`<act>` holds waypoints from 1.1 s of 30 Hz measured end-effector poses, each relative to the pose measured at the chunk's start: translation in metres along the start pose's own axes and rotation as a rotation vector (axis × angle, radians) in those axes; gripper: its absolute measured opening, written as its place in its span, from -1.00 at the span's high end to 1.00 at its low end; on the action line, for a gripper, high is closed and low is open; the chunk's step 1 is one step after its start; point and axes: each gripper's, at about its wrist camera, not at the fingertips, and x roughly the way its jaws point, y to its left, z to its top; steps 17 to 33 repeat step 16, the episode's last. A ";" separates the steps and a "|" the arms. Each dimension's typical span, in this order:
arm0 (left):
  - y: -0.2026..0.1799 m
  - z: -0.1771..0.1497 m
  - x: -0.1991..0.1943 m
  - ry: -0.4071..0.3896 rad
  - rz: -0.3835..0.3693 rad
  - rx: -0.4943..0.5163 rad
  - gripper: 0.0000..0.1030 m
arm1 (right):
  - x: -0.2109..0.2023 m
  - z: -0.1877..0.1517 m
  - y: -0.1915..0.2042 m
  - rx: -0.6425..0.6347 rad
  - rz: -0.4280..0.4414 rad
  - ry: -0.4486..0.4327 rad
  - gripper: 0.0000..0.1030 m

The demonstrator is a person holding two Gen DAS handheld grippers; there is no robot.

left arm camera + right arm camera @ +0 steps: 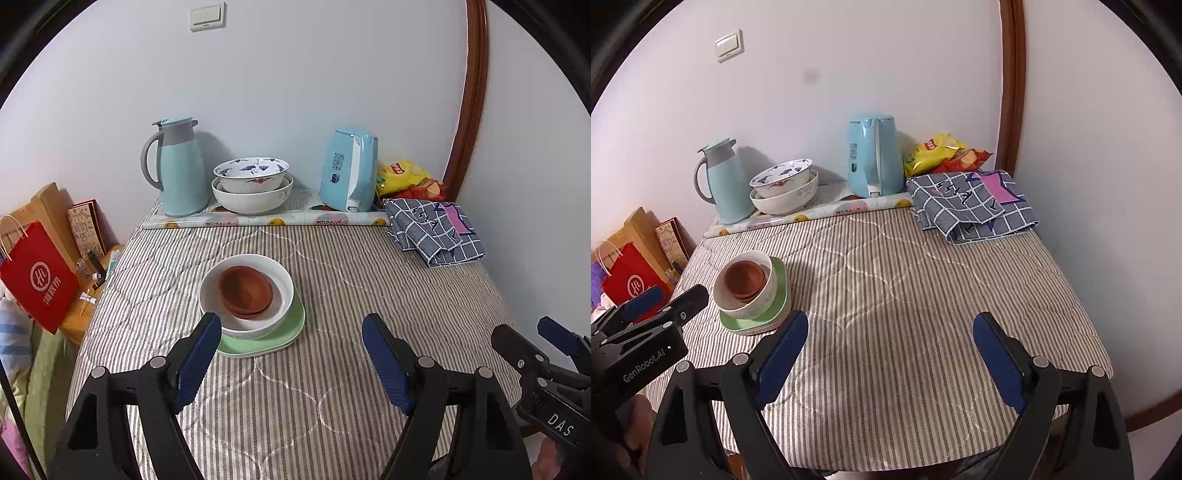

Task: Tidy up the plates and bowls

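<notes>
Left wrist view: small terracotta-brown bowl [246, 291] nested in a white ceramic bowl [246, 295], both on a pale green squarish plate [291, 332], sitting left of centre on the striped quilted counter [351, 295]. Looks stacked already. At the back against the wall, blue-patterned porcelain bowl [251, 171] sits inside a larger white bowl [252, 197], between the teal thermos jug [177, 168] and light blue electric kettle [349, 170]. Your left claw [291, 363] is wide and empty, just short of the green plate. Your right claw [890, 360] is wide, empty, over bare quilt. Likely left: merging the two stacks, if that's wanted.
</notes>
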 end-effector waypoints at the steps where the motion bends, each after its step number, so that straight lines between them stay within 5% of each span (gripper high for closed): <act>1: 0.000 0.000 0.000 0.001 0.001 0.000 -0.51 | 0.000 0.000 0.000 -0.002 0.000 0.000 -0.75; 33: 0.001 0.000 0.007 0.006 0.006 -0.008 -0.51 | 0.009 -0.001 0.002 -0.006 0.016 0.011 -0.75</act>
